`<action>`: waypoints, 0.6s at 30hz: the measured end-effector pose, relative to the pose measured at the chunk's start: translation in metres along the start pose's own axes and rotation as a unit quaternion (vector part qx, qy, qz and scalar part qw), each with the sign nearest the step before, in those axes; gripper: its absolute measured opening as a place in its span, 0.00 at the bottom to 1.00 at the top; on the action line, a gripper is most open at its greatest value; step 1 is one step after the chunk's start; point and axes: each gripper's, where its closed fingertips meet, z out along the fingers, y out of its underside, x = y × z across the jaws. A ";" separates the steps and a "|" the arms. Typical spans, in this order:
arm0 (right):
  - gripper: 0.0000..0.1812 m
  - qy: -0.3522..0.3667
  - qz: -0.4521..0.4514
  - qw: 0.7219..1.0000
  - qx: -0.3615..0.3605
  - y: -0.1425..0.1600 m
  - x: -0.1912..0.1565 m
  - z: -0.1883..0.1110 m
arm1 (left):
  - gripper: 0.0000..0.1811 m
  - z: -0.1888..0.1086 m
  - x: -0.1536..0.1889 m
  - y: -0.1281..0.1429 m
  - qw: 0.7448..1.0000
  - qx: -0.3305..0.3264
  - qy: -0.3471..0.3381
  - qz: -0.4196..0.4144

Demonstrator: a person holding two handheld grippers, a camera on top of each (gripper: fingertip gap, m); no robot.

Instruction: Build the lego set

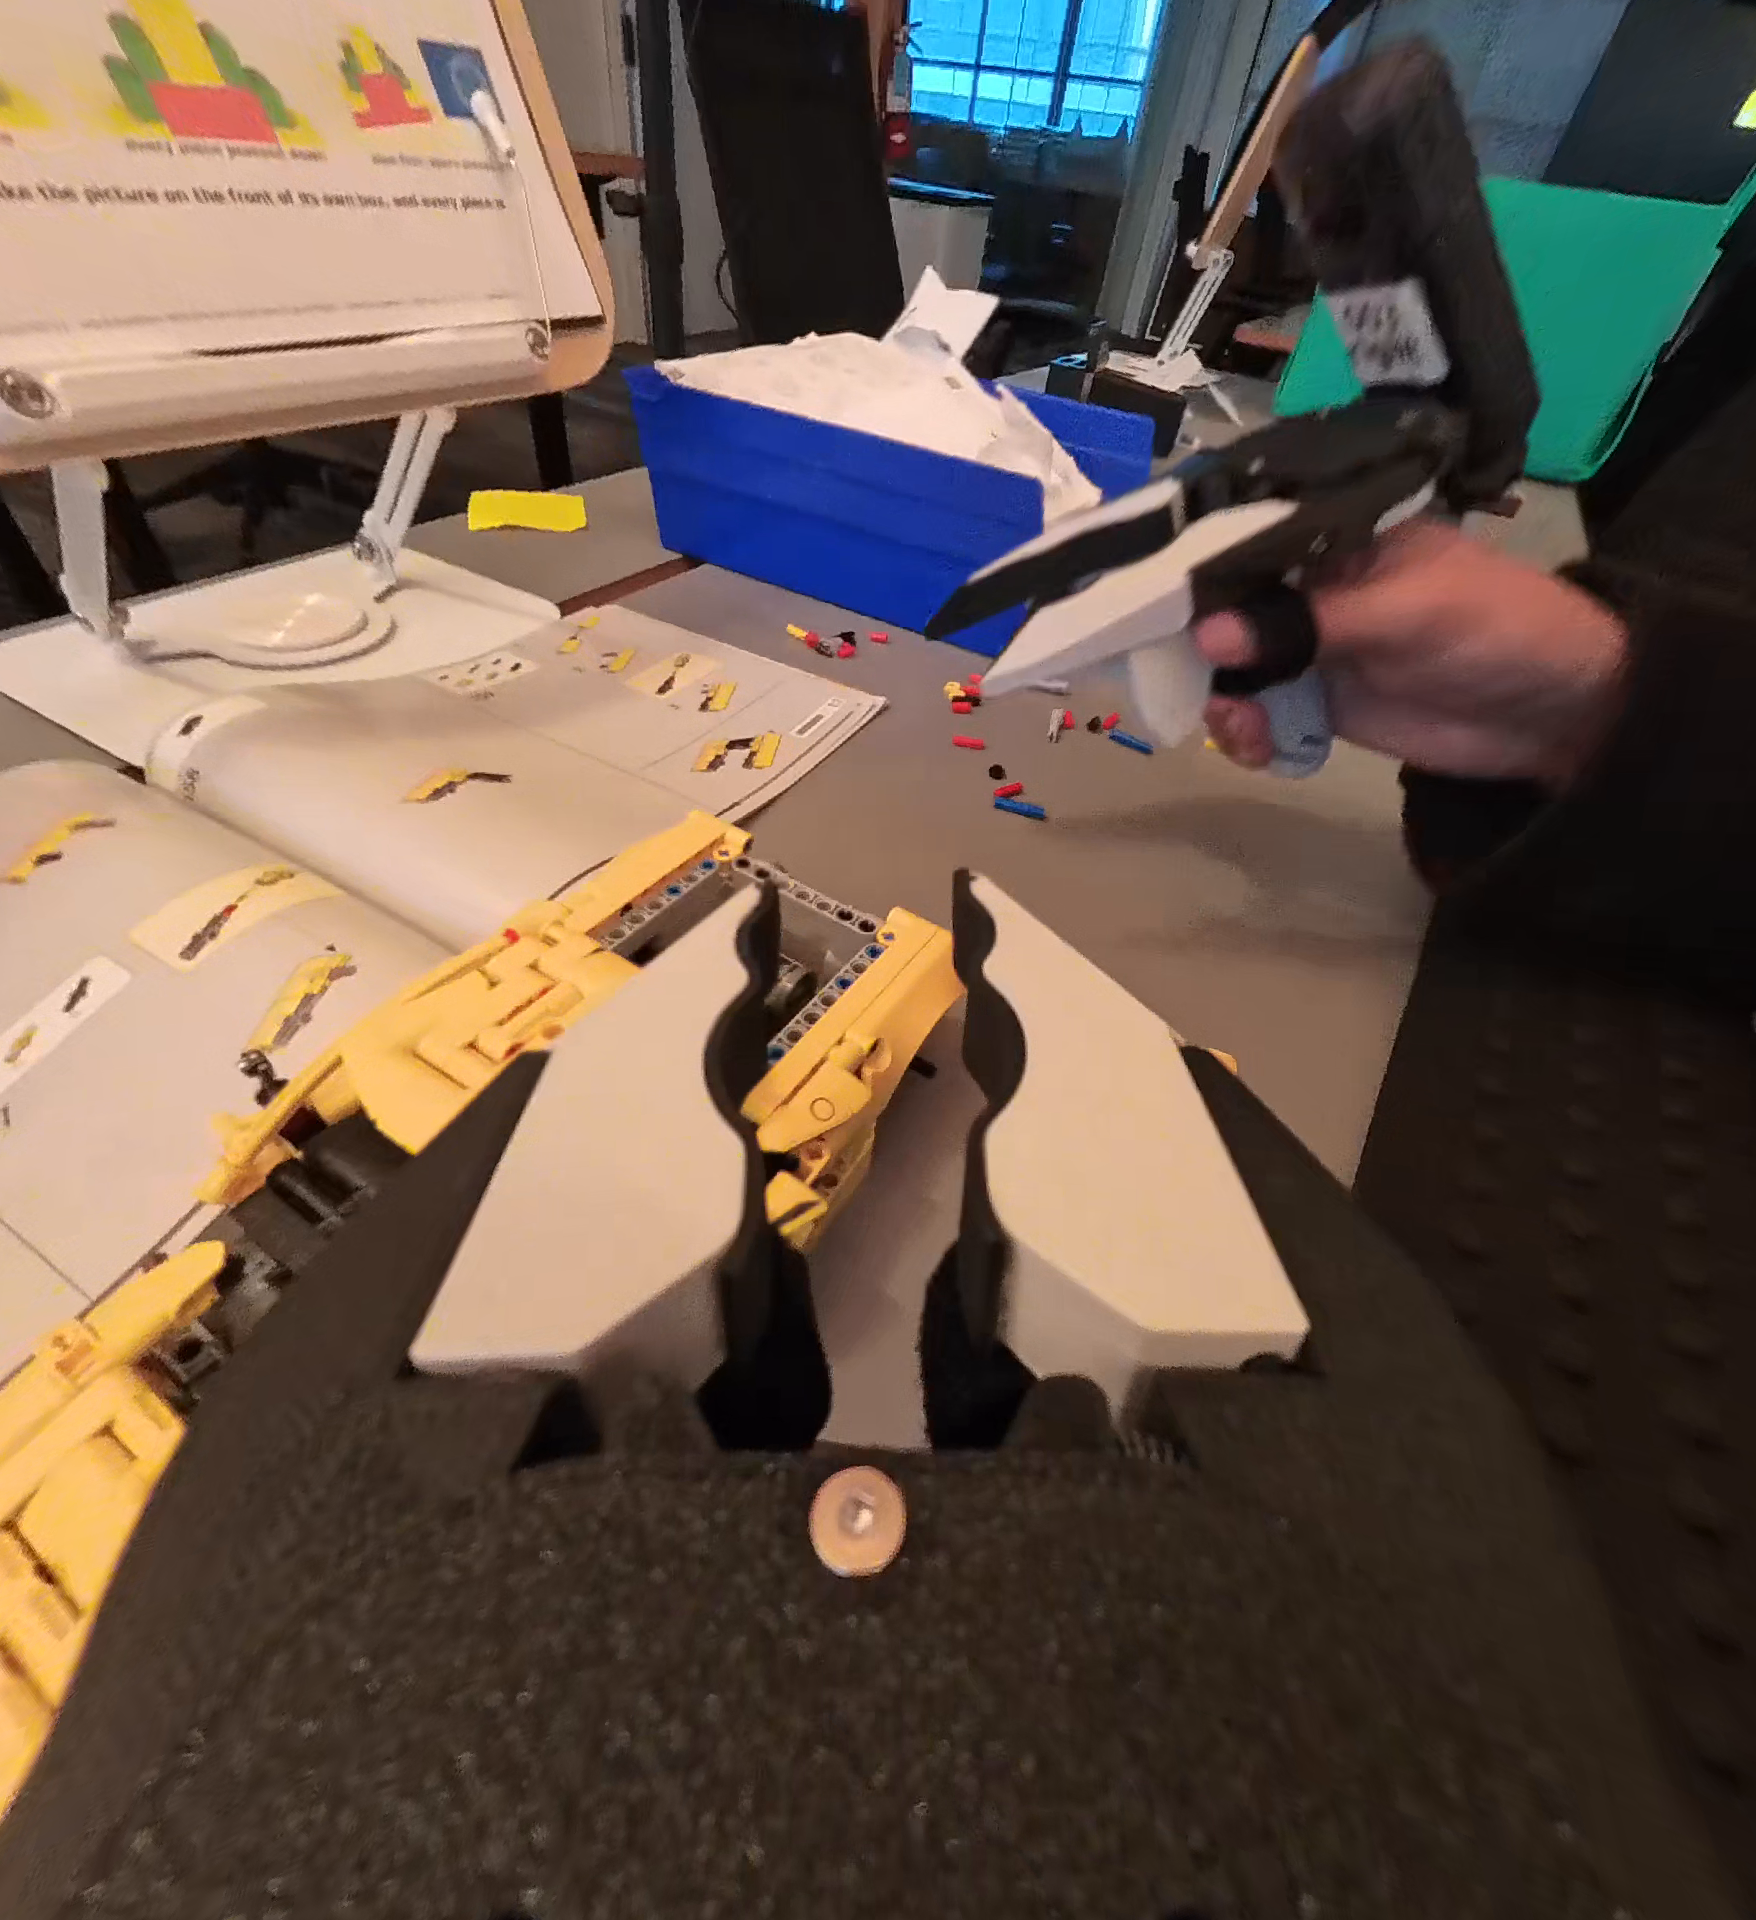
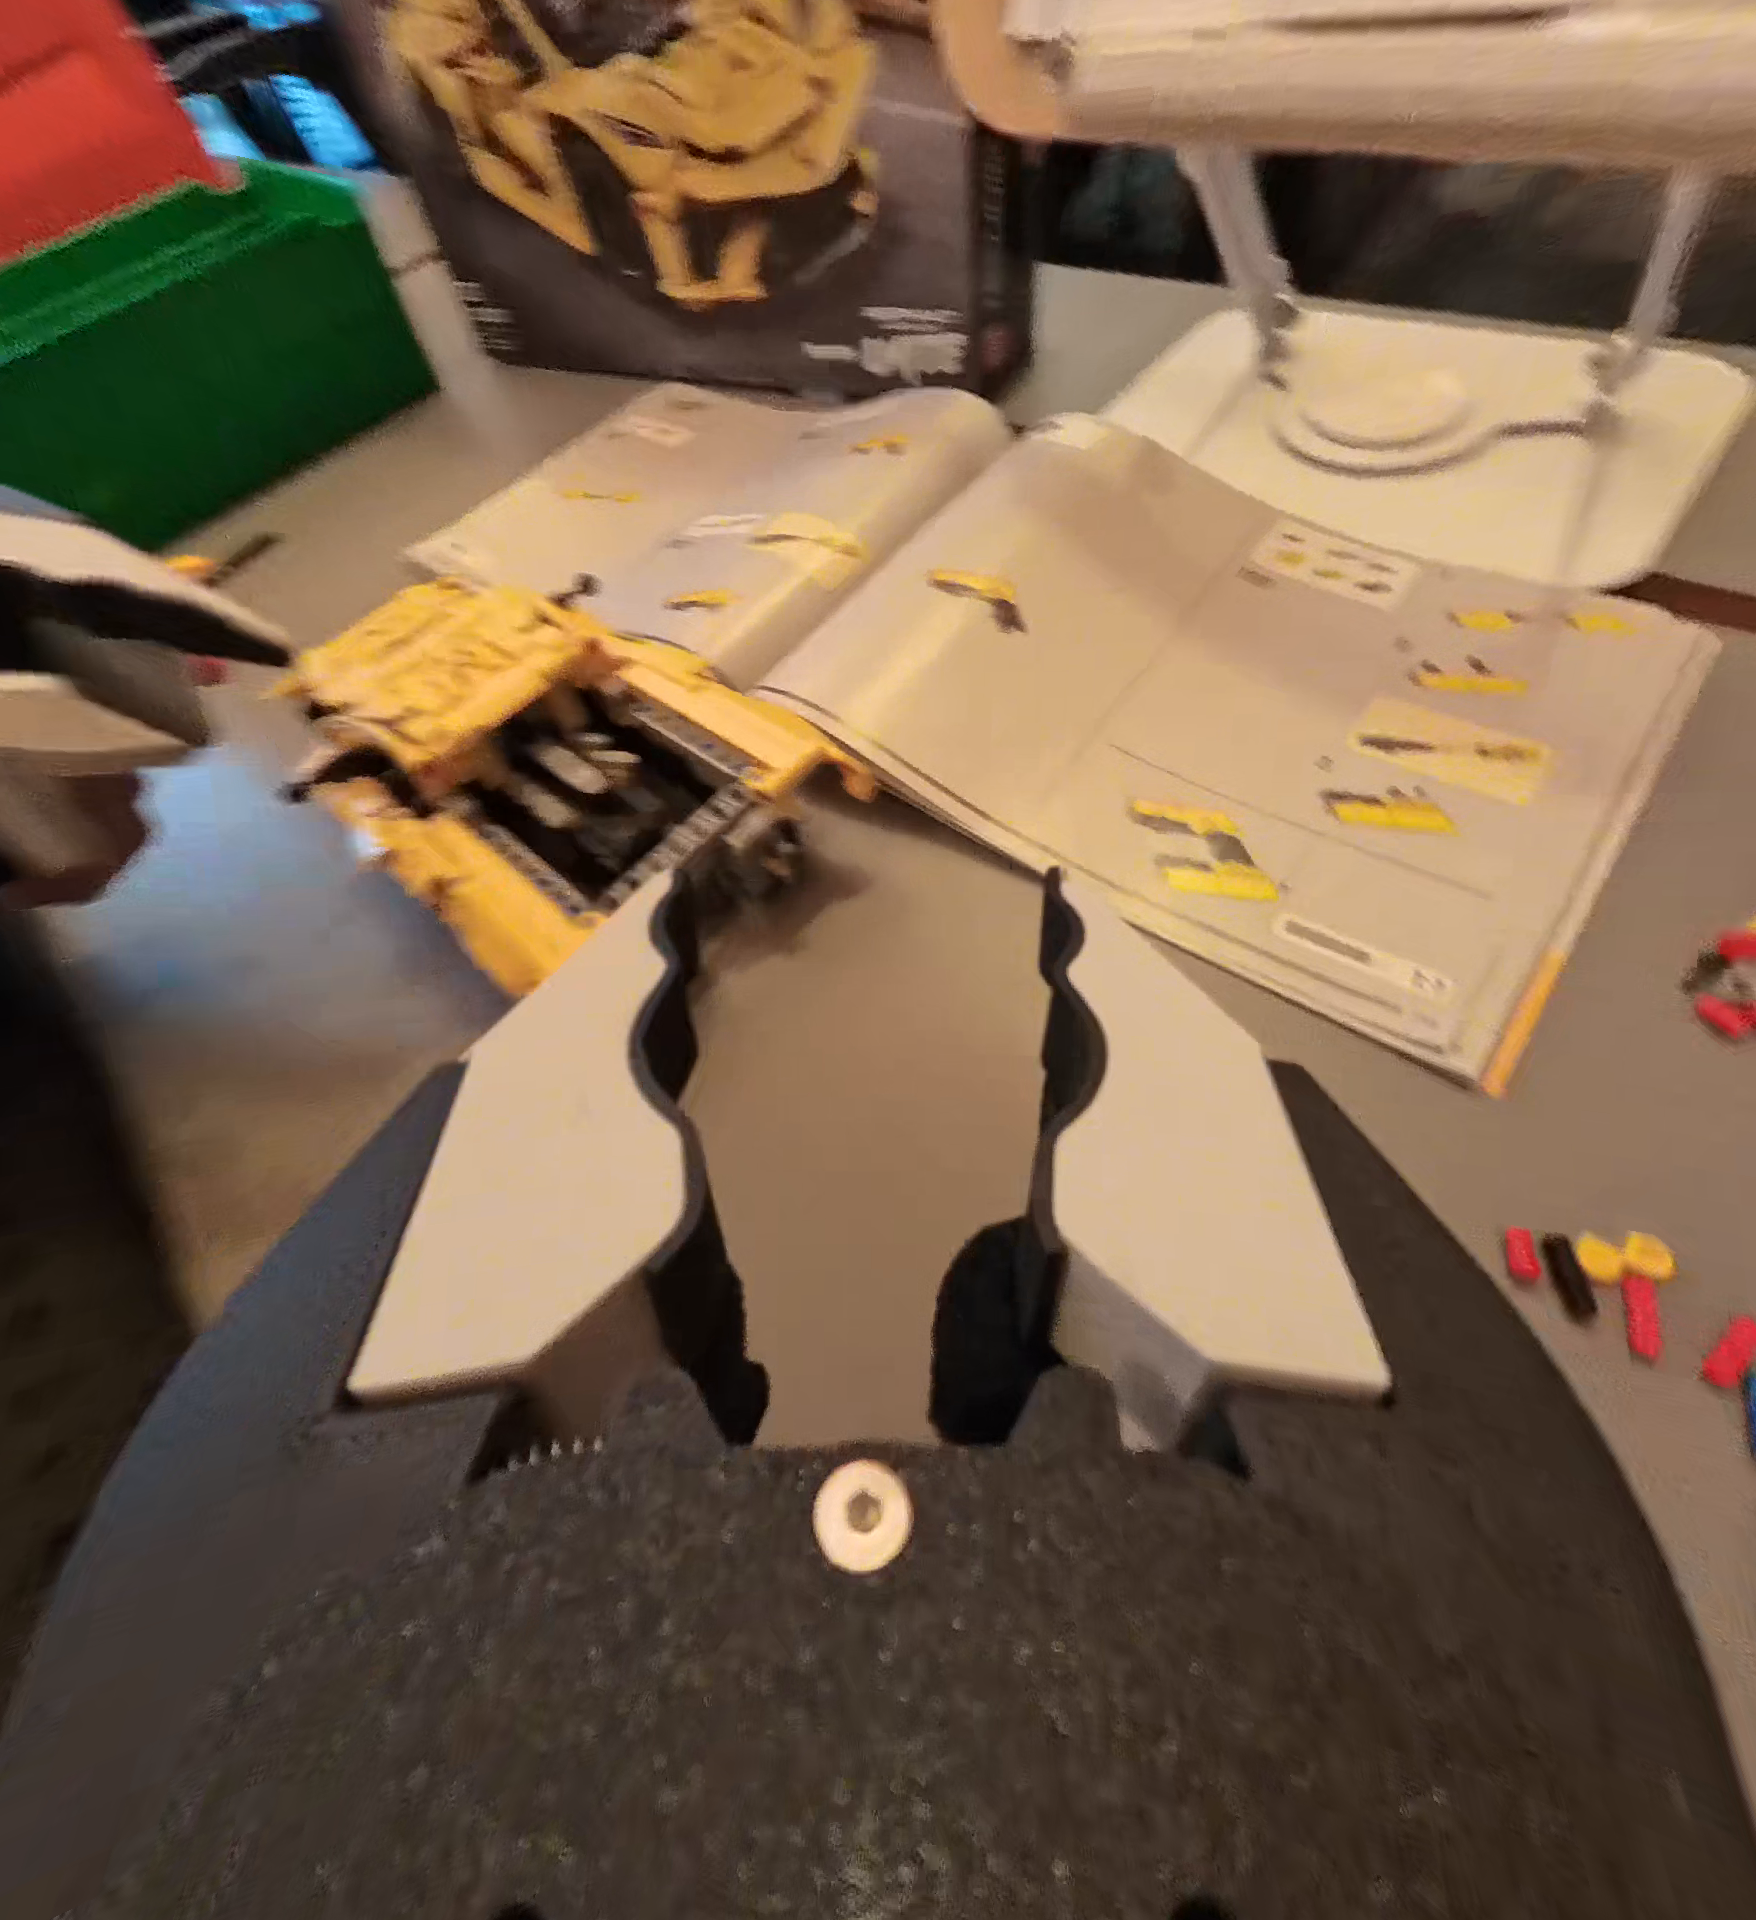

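Yellow plastic dominates: the half-built lego model (image 1: pixel 583 997) lies on the grey worktop (image 1: pixel 1113 883) directly beneath the left tool (image 1: pixel 858 904), whose fingers stand apart with the model's grey studded frame showing between them, nothing grasped. To its left the open instruction booklet (image 1: pixel 282 831) shows printed step pictures and page numbers, too blurred to make out. Ahead and to the right, the right tool (image 1: pixel 957 649) hangs over scattered red, blue and black pins (image 1: pixel 1009 779), its fingers spread and empty. Beyond stands a blue bin (image 1: pixel 853 499) with white paper. From the right tool (image 2: pixel 863 904), the set's dark box (image 2: pixel 728 208) with a yellow vehicle picture stands far ahead, behind the booklet (image 2: pixel 1113 675).
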 end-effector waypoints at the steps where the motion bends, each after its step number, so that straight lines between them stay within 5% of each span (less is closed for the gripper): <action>1: 0.35 0.017 0.006 1.000 0.000 0.009 0.006 0.005 | 0.18 0.000 -0.001 0.000 1.000 -0.001 -0.001 -0.006; 5: 0.36 0.019 0.049 0.999 -0.005 0.026 0.008 0.013 | 0.18 -0.004 0.001 -0.001 1.000 0.003 -0.004 -0.003; 9: 0.32 0.046 0.055 0.996 -0.060 0.000 0.033 -0.006 | 0.12 -0.005 -0.007 -0.022 1.000 0.013 -0.008 -0.027; 13: 0.29 0.095 0.113 0.974 -0.174 -0.033 0.098 -0.004 | 0.12 0.019 -0.040 -0.031 0.989 -0.143 -0.019 -0.012; 16: 0.38 0.102 0.190 0.941 -0.262 -0.011 0.128 0.020 | 0.10 0.059 -0.098 -0.036 0.977 -0.205 -0.057 -0.013; 18: 0.29 0.074 0.231 0.933 -0.264 0.001 0.129 0.033 | 0.11 0.085 -0.130 -0.017 0.963 -0.259 -0.060 -0.047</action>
